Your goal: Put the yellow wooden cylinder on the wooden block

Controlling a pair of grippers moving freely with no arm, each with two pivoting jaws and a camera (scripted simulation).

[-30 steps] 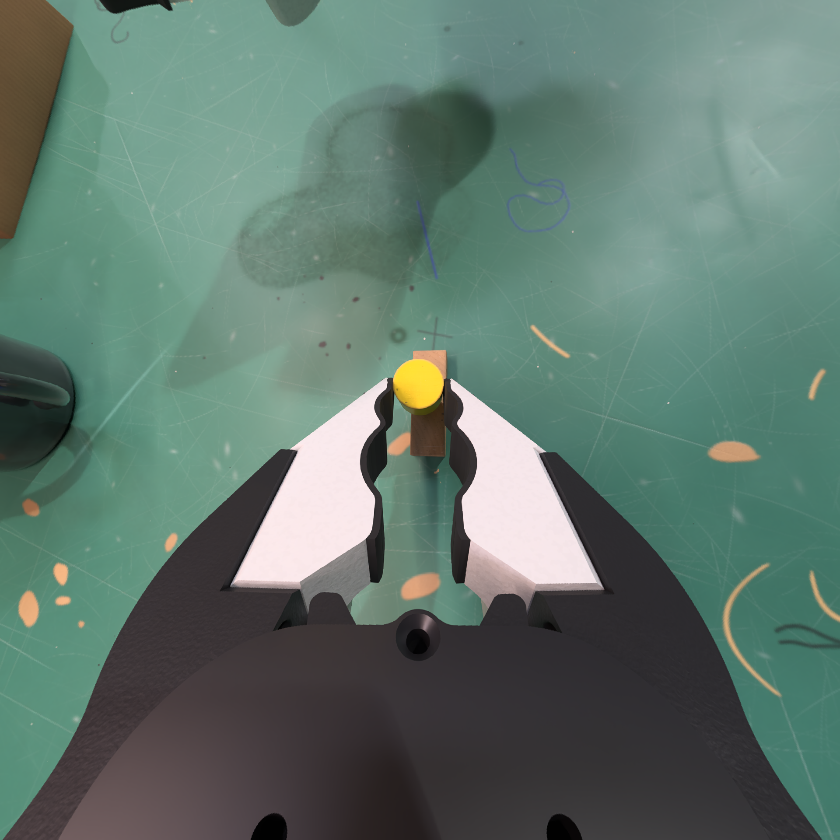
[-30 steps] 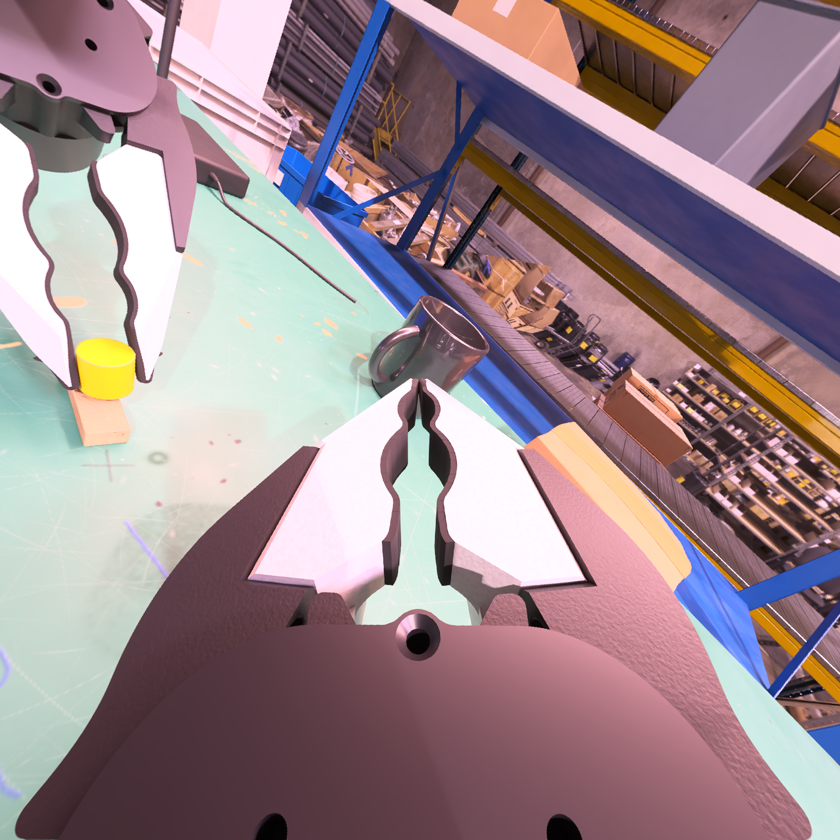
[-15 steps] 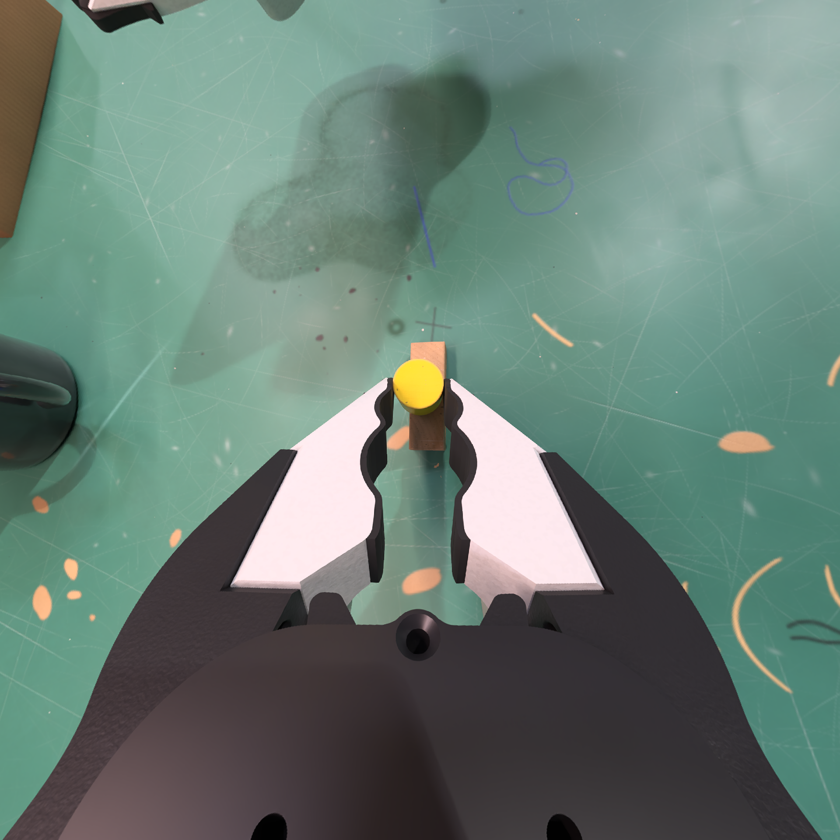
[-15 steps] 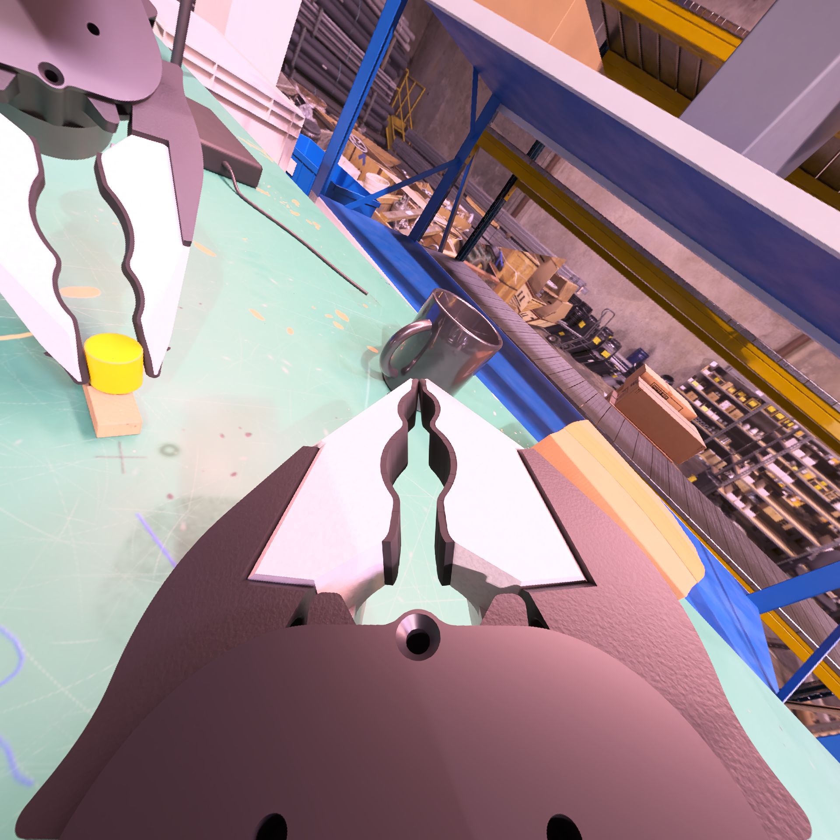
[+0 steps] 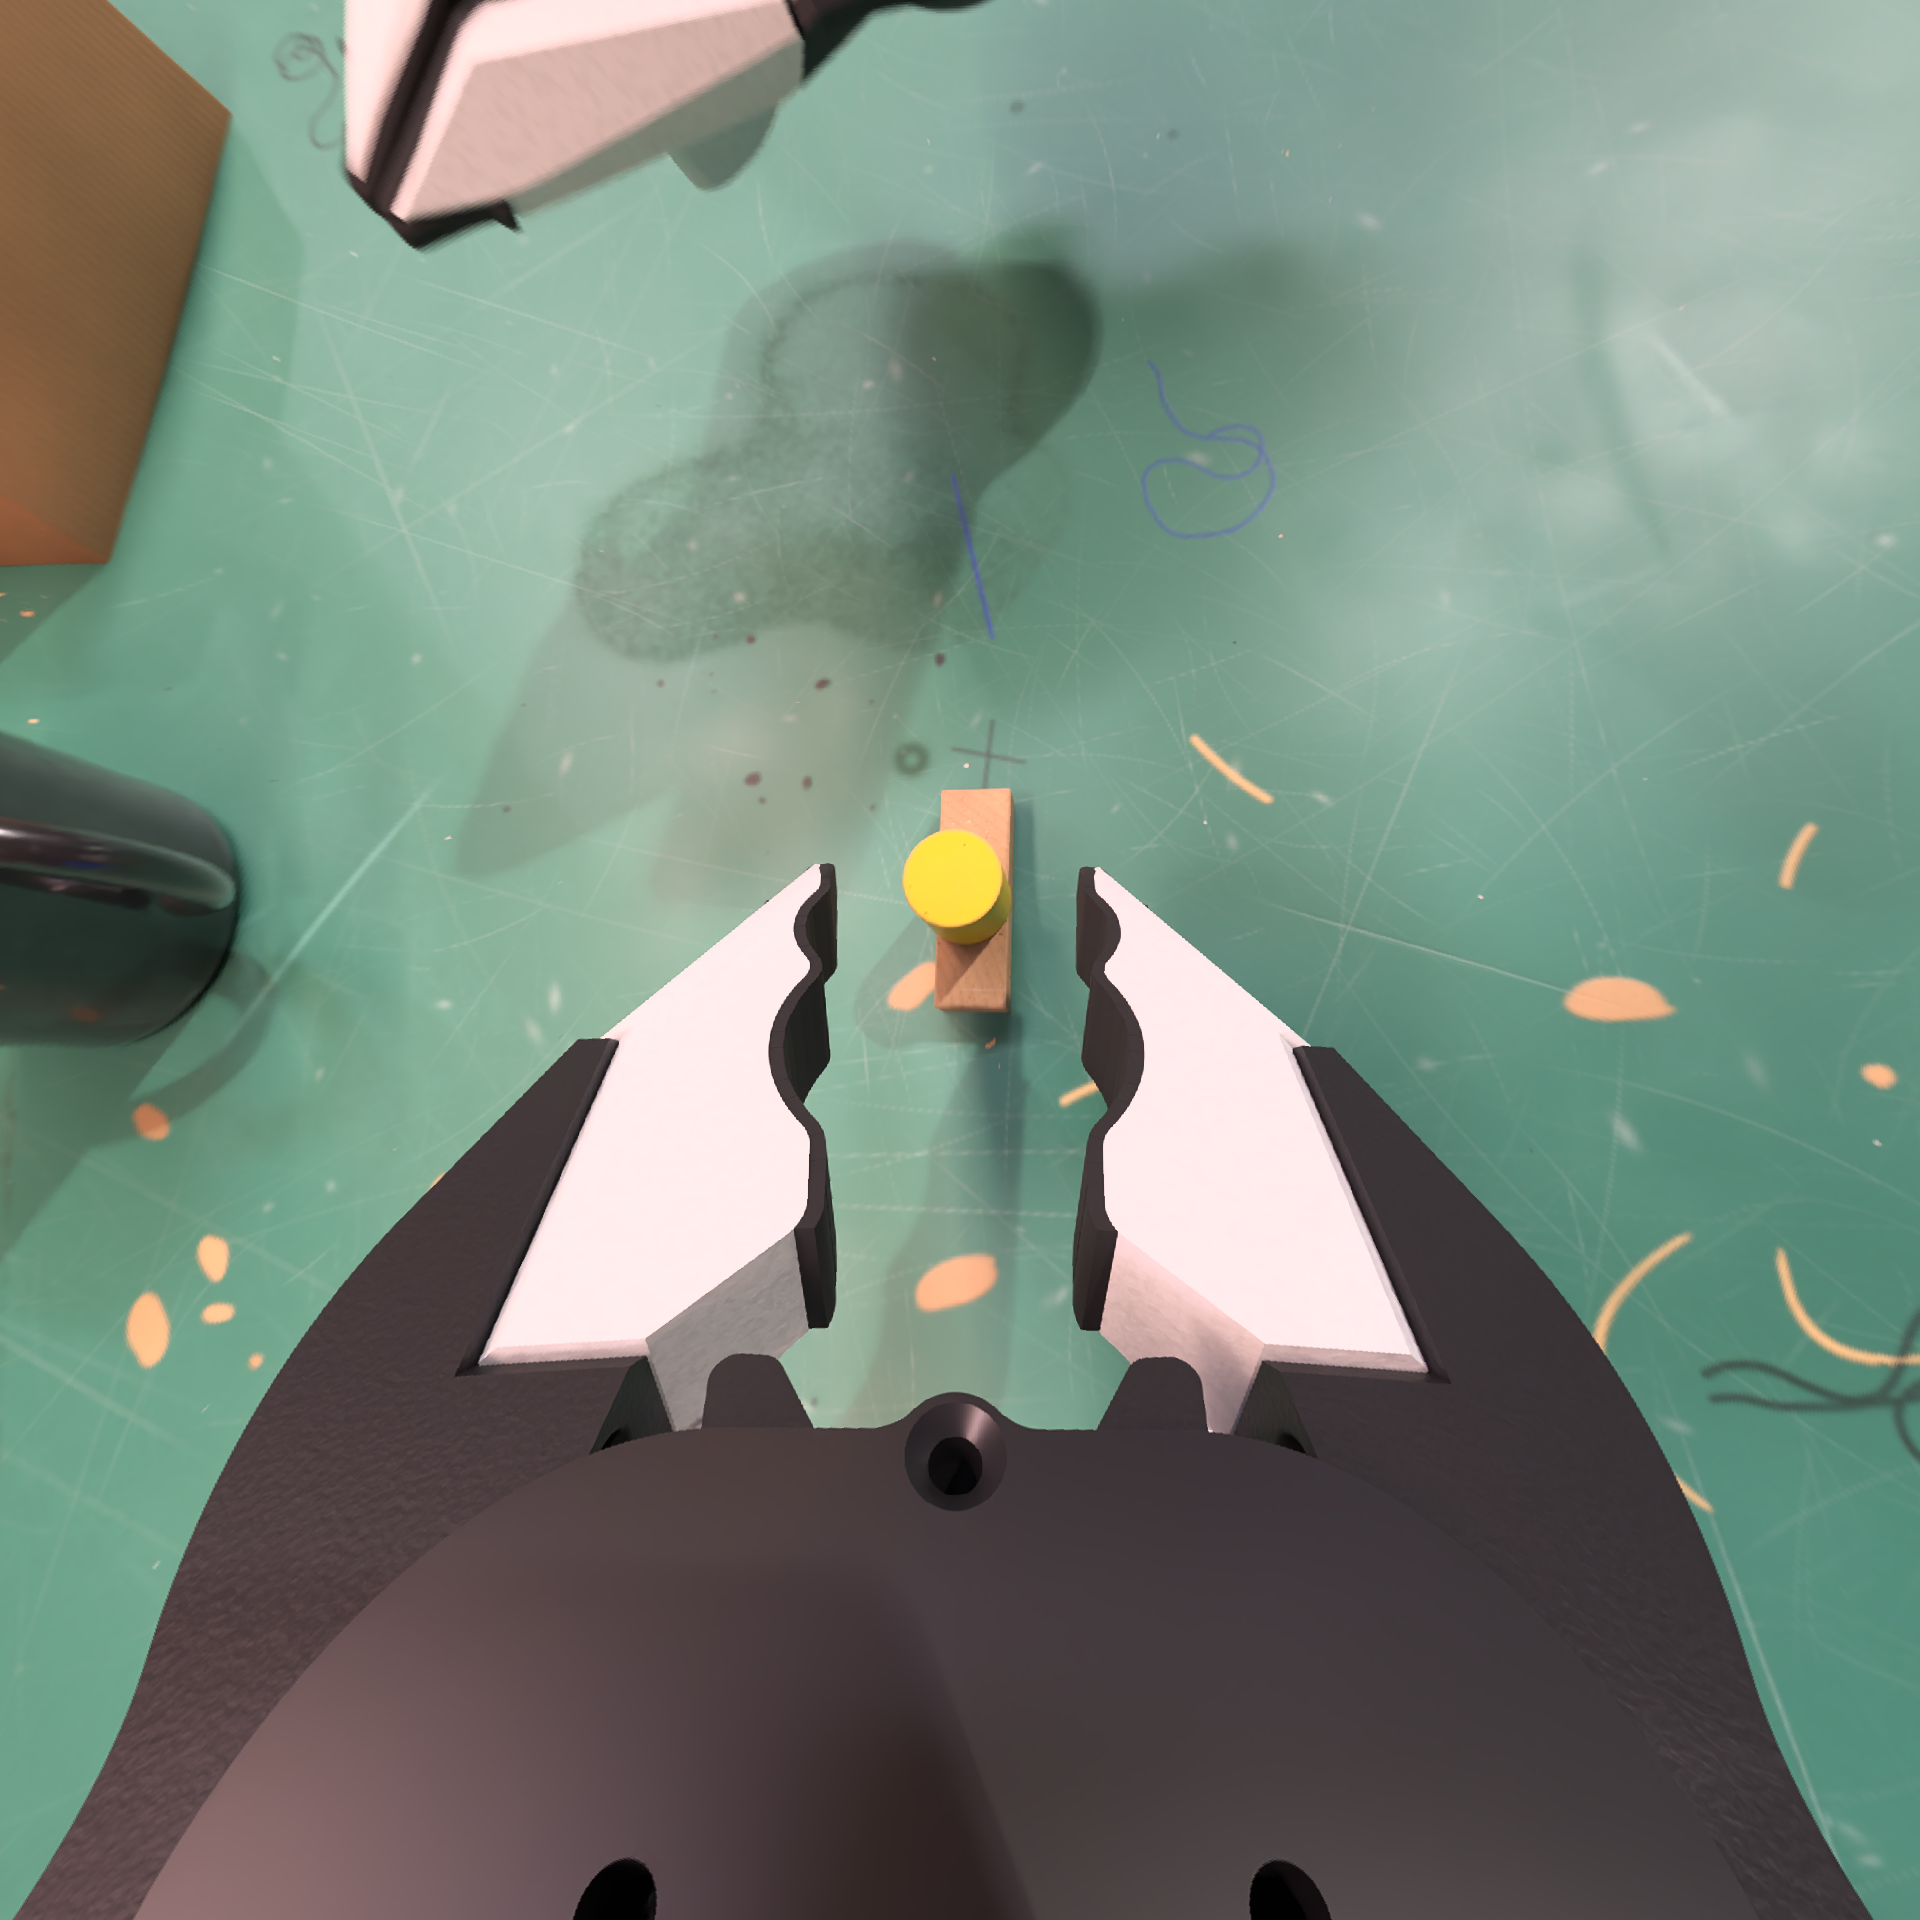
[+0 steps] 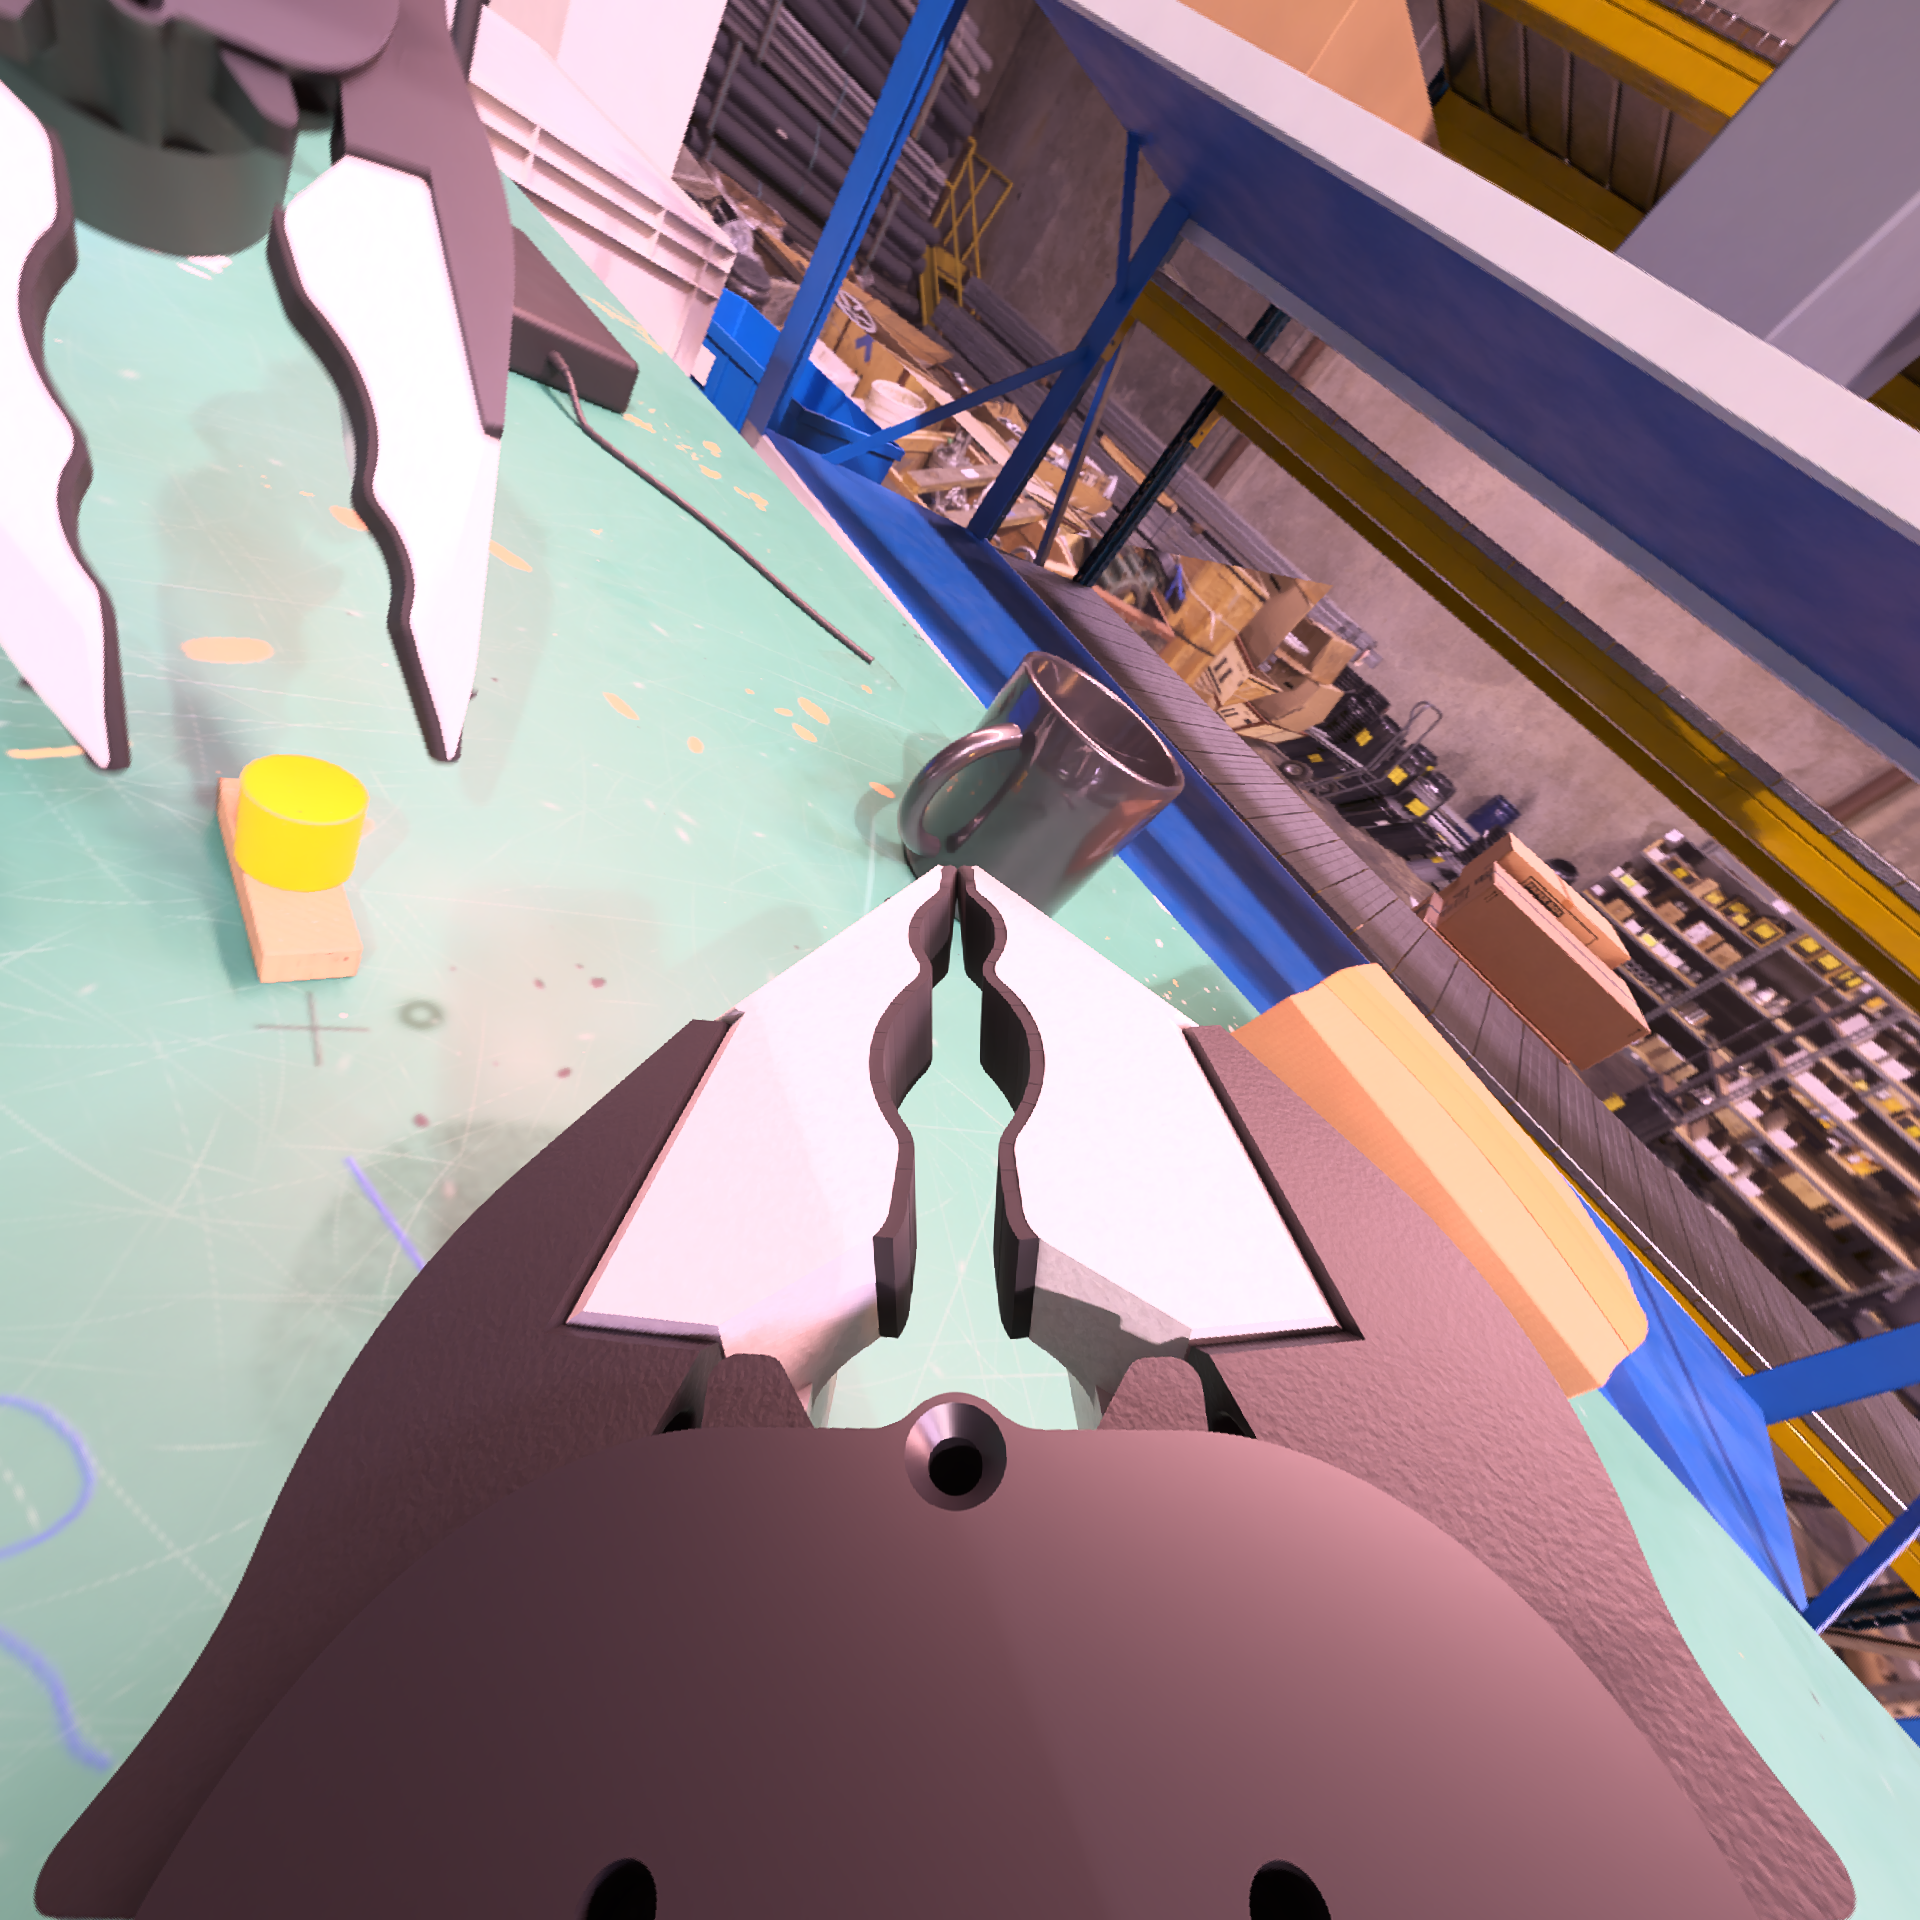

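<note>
The left hand-held gripper (image 5: 954, 878) hangs above the green bench (image 5: 1455, 644) with its fingers spread wide, touching nothing. Between and below the fingertips, the yellow wooden cylinder (image 5: 956, 885) stands upright on the wooden block (image 5: 974, 966), which lies flat on the bench. The right hand-held gripper (image 6: 954, 883) has its fingertips pressed together, empty, pointing at a dark mug (image 6: 1049, 790).

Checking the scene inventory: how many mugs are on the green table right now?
1. A dark grey glossy mug stands near the green table's blue edge, just beyond the right gripper's shut fingers. The left wrist view shows the same mug at its left border.
</note>
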